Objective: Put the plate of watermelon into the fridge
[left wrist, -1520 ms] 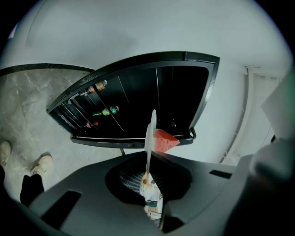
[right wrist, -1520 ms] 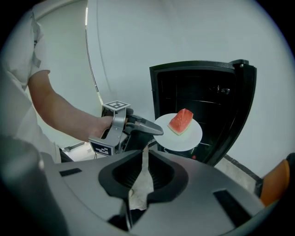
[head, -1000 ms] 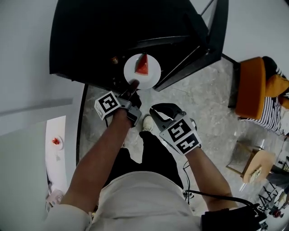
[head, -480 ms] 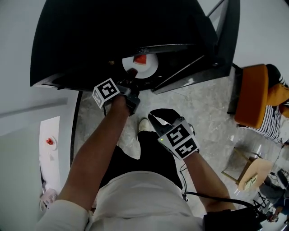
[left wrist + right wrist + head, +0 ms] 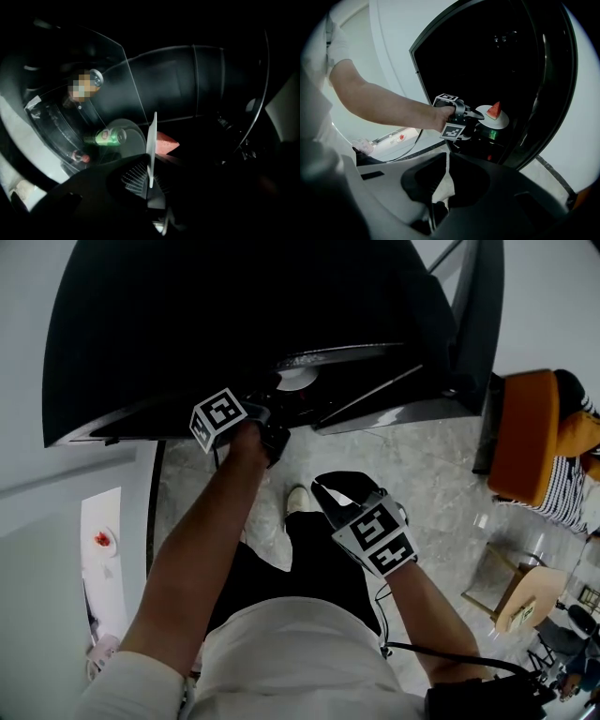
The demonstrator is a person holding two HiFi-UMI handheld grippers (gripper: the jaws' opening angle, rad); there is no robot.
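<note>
- Left gripper (image 5: 149, 177), one: your jaws are clamped on the rim of the plate (image 5: 151, 136), reaching into the open fridge (image 5: 234, 315).
- Plate, one: inside the fridge, carrying one watermelon wedge (image 5: 166, 143).
- Green can (image 5: 110, 136), one: lying on its side just beside the plate.
- Right gripper (image 5: 440, 183), one: your jaws are drawn together on nothing, held low outside the fridge.
</note>
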